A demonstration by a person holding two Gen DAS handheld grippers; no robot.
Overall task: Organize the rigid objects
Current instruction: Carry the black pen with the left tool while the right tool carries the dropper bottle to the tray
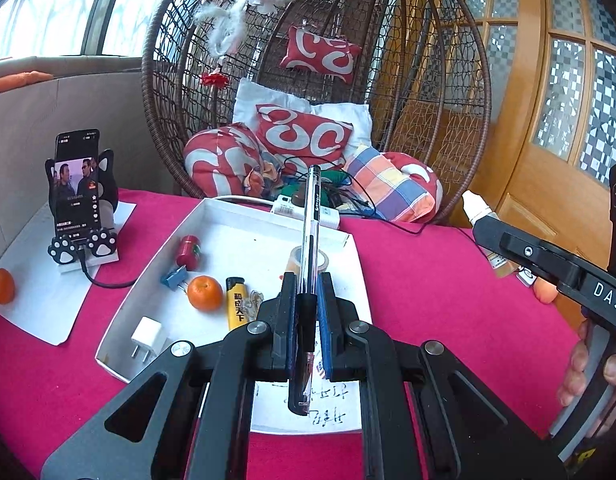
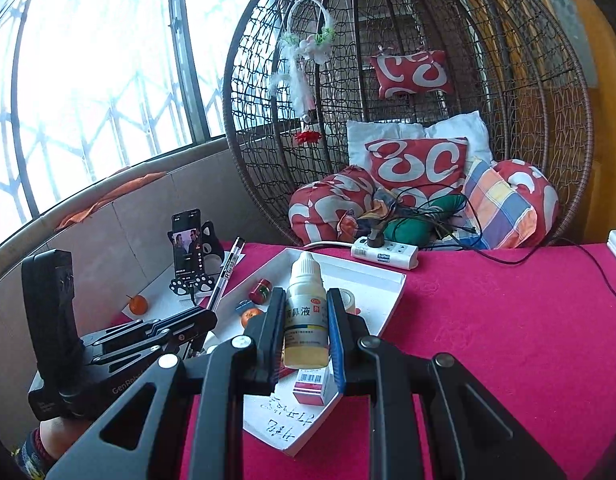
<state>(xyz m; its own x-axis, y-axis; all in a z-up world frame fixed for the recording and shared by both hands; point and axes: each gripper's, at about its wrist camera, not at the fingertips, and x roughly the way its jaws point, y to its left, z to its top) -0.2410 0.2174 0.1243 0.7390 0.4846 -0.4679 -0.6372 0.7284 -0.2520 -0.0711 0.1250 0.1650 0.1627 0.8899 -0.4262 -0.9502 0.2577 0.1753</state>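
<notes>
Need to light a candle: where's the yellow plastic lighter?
Left wrist view: yellow plastic lighter lies in the white tray, just right of the small orange.

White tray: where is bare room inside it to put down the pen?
The white tray is bare along its far edge, between the red can and the tape roll. Crowded near the orange, lighter and charger.

The pen [image 1: 310, 240] has a clear glossy plastic barrel; the dropper bottle [image 2: 306, 312] looks like translucent plastic with a paper label; the tablecloth [image 1: 447, 280] is matt magenta cloth.
</notes>
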